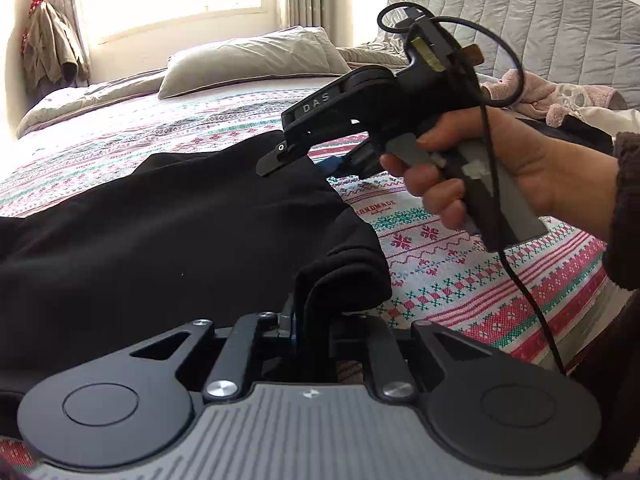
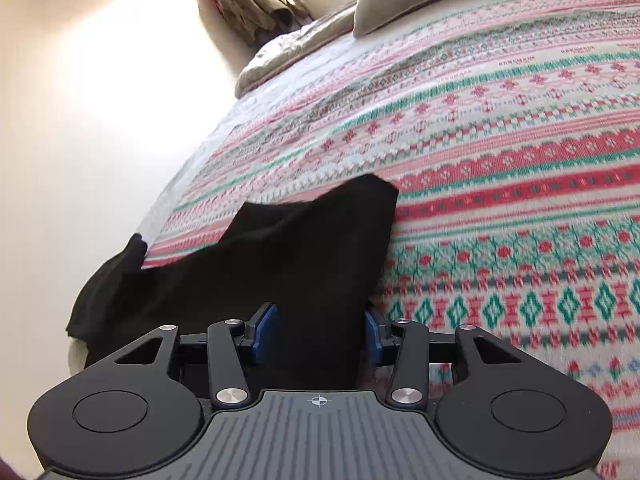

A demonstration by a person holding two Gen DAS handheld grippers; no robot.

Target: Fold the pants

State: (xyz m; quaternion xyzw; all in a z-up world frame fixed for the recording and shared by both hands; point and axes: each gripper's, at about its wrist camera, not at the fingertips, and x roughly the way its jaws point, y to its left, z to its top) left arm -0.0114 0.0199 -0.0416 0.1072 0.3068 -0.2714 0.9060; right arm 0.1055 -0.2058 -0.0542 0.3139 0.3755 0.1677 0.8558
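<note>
Black pants (image 1: pixel 168 232) lie spread across the patterned bedspread (image 1: pixel 460 280). My left gripper (image 1: pixel 312 312) is shut on a bunched edge of the pants, which drapes over its fingers. My right gripper (image 1: pixel 288 156), held in a hand, pinches another edge of the pants further back. In the right wrist view the pants (image 2: pixel 288 256) pass between the blue pads (image 2: pixel 266 328) of my right gripper (image 2: pixel 320 332), which grips a thick fold; the cloth hangs off the bed's left edge.
A grey pillow (image 1: pixel 256 60) and folded duvet lie at the far end of the bed. A quilted headboard (image 1: pixel 540 20) and pink clothing (image 1: pixel 560 96) are at the right. Clothes hang by the window (image 1: pixel 52 48). A cable trails from the right gripper.
</note>
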